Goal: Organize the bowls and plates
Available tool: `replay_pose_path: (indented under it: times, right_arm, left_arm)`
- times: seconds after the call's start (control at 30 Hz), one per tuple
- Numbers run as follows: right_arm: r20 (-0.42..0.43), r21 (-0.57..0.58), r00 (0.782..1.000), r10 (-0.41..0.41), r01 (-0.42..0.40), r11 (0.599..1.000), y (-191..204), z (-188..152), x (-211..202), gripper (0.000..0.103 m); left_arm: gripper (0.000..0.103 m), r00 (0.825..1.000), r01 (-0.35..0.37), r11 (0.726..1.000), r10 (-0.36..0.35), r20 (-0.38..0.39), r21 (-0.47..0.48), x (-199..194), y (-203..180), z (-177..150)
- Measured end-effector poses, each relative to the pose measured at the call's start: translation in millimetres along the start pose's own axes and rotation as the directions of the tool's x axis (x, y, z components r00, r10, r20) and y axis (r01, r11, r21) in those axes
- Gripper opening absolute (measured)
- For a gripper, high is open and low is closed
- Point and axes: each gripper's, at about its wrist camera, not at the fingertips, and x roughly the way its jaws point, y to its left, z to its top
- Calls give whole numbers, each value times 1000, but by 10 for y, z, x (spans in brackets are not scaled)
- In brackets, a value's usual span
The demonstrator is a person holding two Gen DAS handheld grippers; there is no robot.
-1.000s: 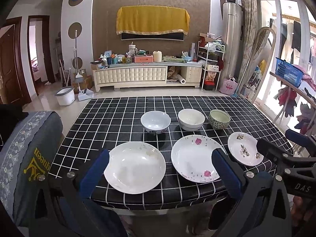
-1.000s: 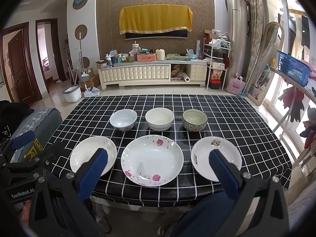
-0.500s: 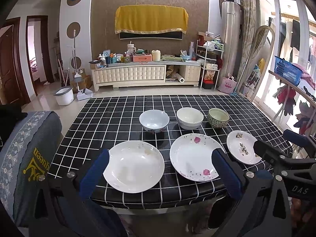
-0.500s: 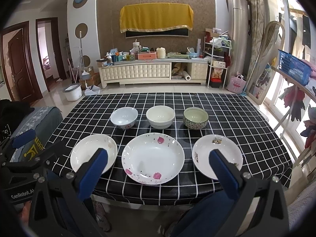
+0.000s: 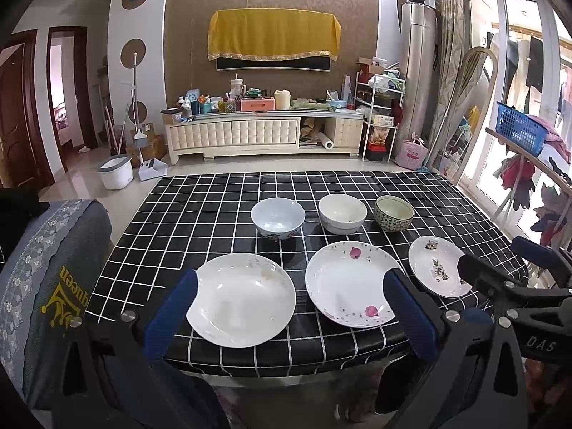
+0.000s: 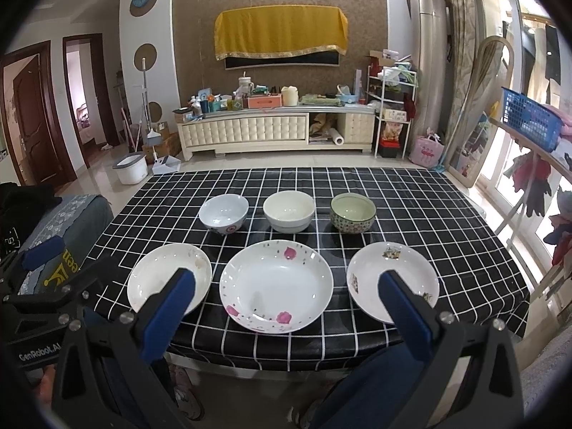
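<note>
Both grippers, left [image 5: 289,307] and right [image 6: 286,302], spread wide, empty, off the near table edge [image 6: 286,352]. Three plates [image 6: 276,285] along that edge, three bowls [image 6: 289,211] behind; far half bare.

I am looking past my blue finger pads [image 6: 171,307] at a black tablecloth [image 6: 411,207] gridded in white, three white plates, the middle plate [image 6: 276,285] showing pink petals, and beyond them a bluish-white bowl [image 6: 223,213], a cream bowl [image 6: 289,211] and a green patterned bowl [image 6: 353,212].
</note>
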Motion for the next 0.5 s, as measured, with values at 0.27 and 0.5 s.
replay_pose_path:
  times: [0.27,0.5]
  right_arm:
    - [9,8,1000,-8,8,1000,-6,71,-32,103]
    - [17,-12,1000,-24,24,1000,83,347,61,103]
  left_arm:
    - [103,1000,13,1000,-13,0,11,-37,-11,113]
    - [103,1000,26,999,-26,-5,-18,51,157,410]
